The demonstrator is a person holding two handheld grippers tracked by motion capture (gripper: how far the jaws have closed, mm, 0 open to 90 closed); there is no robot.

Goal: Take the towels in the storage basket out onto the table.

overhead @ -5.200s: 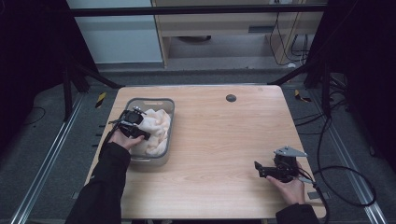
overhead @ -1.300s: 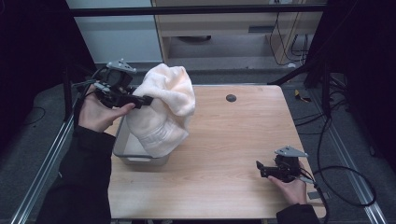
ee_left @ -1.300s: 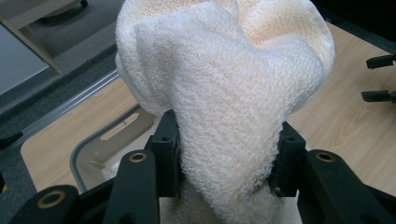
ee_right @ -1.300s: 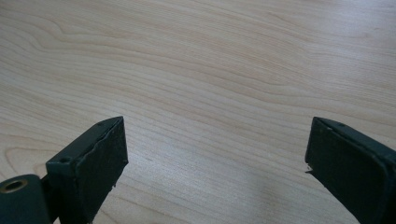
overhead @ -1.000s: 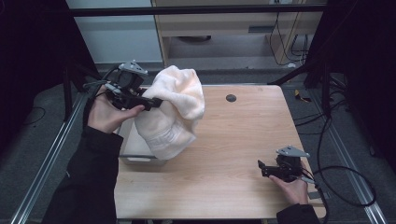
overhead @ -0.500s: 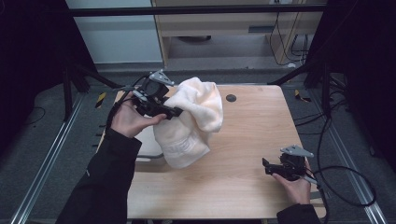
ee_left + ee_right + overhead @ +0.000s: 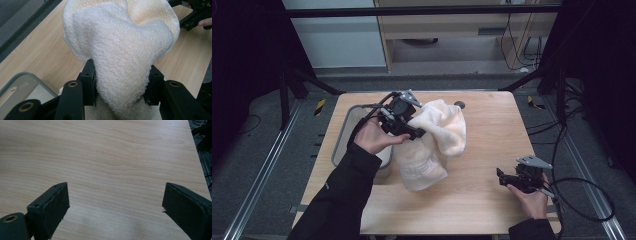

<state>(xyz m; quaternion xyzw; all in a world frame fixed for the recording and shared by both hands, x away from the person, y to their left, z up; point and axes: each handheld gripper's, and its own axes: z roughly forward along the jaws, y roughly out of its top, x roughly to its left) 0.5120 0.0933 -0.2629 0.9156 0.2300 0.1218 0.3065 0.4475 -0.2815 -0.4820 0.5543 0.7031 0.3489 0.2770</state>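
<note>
My left gripper (image 7: 418,133) clamped on fluffy cream terry towel (image 7: 437,145), hanging onto the wooden counter (image 7: 482,150), right gripper (image 7: 500,176) spread wide, nothing in it.

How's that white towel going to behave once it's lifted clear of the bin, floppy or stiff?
Probably floppy: the white towel droops in folds below the left gripper, its lower end bunched on the table. It likely grips well, since its looped pile bulges between the pads in the left gripper view. It looks light for its bulk, though a loose end may drag or catch on the bin.
</note>
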